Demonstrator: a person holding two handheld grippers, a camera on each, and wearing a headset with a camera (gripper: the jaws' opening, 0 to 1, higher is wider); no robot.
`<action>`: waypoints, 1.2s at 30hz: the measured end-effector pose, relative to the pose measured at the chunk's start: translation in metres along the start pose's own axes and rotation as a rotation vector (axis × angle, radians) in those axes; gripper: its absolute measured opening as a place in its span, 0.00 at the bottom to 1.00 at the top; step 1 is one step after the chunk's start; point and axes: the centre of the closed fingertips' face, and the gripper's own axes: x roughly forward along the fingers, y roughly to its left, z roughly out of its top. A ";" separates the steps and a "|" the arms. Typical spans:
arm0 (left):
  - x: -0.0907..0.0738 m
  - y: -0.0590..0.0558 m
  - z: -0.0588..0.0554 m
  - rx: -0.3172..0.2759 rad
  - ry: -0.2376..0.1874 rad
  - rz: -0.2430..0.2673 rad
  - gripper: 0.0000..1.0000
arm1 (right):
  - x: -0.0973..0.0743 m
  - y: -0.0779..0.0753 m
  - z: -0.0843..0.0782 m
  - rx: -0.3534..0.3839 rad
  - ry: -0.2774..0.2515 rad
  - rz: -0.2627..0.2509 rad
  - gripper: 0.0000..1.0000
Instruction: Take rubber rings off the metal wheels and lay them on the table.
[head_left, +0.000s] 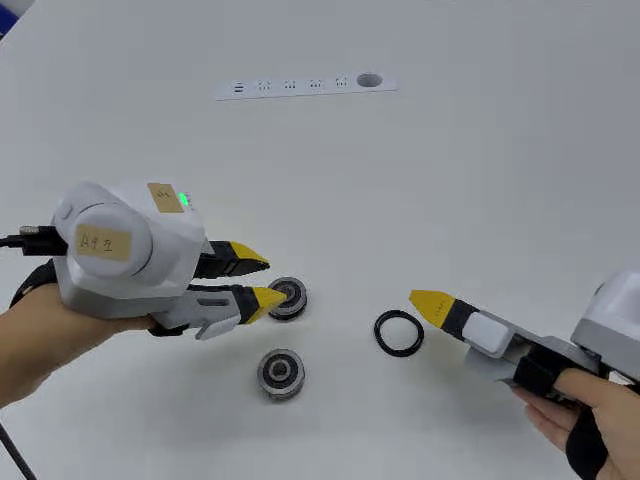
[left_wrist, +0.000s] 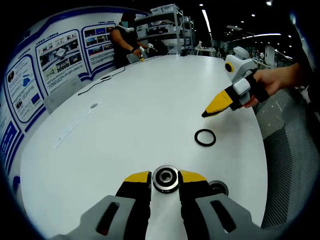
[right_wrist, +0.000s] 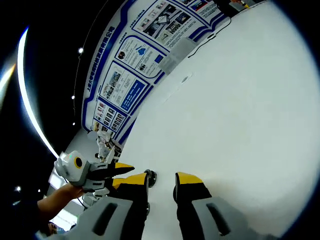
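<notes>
A thin black rubber ring (head_left: 399, 333), a plain round loop, is lying flat on the smooth white table (head_left: 450, 170). Left of the ring, the left gripper (head_left: 270, 279) is flanking a shiny metal wheel (head_left: 289, 298) with its yellow-tipped jaws narrowly apart; I cannot tell whether they are pinching it. A dark-rimmed second wheel (head_left: 281, 373) is lying near it. Right of the ring, the right gripper (right_wrist: 161, 181) is hanging narrowly parted and empty.

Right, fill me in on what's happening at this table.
A person works with a tool in each hand. The left tool is open, its jaws flanking one metal wheel. A second wheel sits nearby. One rubber ring lies loose on the table, with the open right tool hovering beside it.
</notes>
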 end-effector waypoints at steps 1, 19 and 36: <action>0.003 -0.001 -0.001 0.000 0.004 -0.007 0.22 | 0.003 0.004 -0.001 -0.004 0.005 0.016 0.23; 0.018 -0.001 -0.013 -0.038 0.047 -0.040 0.17 | 0.021 0.025 -0.016 -0.022 0.060 0.106 0.23; 0.021 0.001 -0.016 -0.083 0.035 -0.060 0.15 | 0.029 0.027 -0.021 -0.005 0.081 0.123 0.23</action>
